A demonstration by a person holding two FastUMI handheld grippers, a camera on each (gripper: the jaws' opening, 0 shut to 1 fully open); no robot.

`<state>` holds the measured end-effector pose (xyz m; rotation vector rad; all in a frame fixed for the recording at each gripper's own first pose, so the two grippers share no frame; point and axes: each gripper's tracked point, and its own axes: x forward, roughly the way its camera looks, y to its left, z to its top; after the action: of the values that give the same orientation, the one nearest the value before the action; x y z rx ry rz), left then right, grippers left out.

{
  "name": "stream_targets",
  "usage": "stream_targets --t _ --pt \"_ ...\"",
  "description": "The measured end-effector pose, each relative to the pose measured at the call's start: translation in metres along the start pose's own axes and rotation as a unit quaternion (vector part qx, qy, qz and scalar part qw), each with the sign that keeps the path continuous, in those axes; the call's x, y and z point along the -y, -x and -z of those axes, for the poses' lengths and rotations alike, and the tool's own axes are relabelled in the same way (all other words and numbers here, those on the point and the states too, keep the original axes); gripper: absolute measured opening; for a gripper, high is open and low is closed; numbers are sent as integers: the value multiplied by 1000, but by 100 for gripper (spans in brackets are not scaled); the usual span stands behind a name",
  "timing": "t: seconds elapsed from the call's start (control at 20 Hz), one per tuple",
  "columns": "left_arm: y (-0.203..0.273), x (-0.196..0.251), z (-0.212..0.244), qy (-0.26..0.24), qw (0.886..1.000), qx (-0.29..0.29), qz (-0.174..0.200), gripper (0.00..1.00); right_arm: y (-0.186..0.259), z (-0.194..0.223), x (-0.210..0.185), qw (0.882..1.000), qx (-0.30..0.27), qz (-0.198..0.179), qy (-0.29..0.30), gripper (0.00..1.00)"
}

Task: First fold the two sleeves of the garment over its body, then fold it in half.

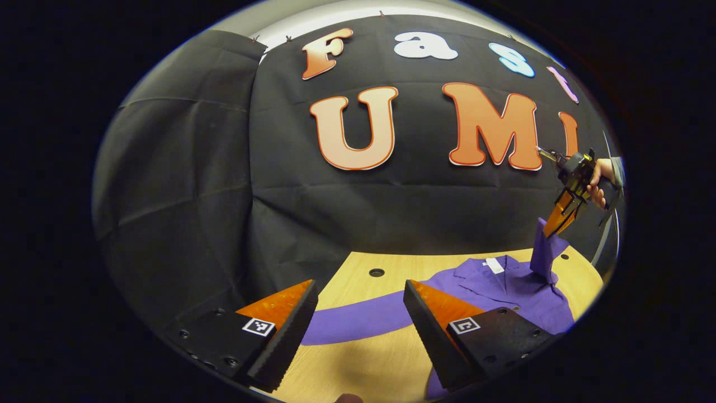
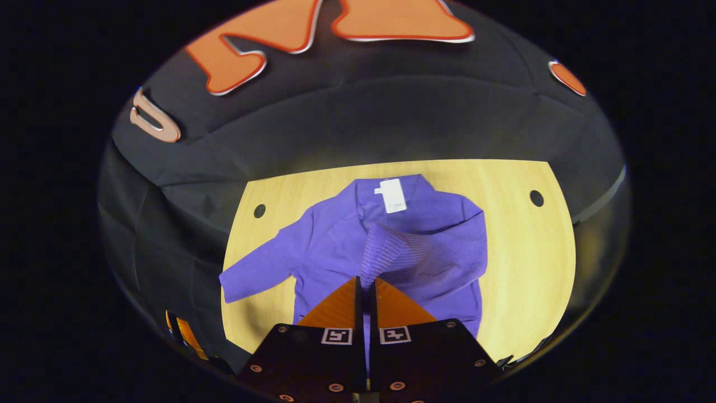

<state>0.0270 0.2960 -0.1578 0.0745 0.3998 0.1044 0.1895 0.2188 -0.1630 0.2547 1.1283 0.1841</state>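
Purple garment (image 2: 335, 240) flat on table, one sleeve (image 2: 417, 254) lifted

- The left gripper view sits low, just above the table (image 1: 386, 347) near its front edge, and faces across it toward the booth wall (image 1: 391, 207), level with the garment (image 1: 503, 288).
- The right gripper view hangs high over the table (image 2: 520, 252) and tilts steeply down, the garment (image 2: 335, 240) straight below and near.
- Both views share the garment, the table top with its round holes, and the wall behind the table.
- The left gripper view also catches the right gripper (image 1: 559, 224), far off above the garment.
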Motion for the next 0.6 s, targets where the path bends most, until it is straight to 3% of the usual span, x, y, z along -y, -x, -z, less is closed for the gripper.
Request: stream_targets --t 0.15,0.35,0.4,0.5,0.55,0.6 --pt "-13 -17 6 -2 1000 -10 -4 97 -27 3 -25 1000 -16 -3 14 3" --pt "-30 -33 19 -13 1000 -24 -7 100 -35 7 -66 998 -24 -54 -8 11" --pt "-33 -35 20 -16 1000 -26 -5 97 -34 6 -71 997 -21 -67 -9 13" --pt "-45 -34 23 -23 999 -31 -1 97 -24 3 -79 996 -10 -82 -11 26" --pt "-51 -33 24 -27 999 -34 0 97 -18 -1 -78 996 2 -87 -8 39" --pt "-58 -33 26 -31 999 -42 2 97 -10 -4 -76 996 15 -89 -6 42"
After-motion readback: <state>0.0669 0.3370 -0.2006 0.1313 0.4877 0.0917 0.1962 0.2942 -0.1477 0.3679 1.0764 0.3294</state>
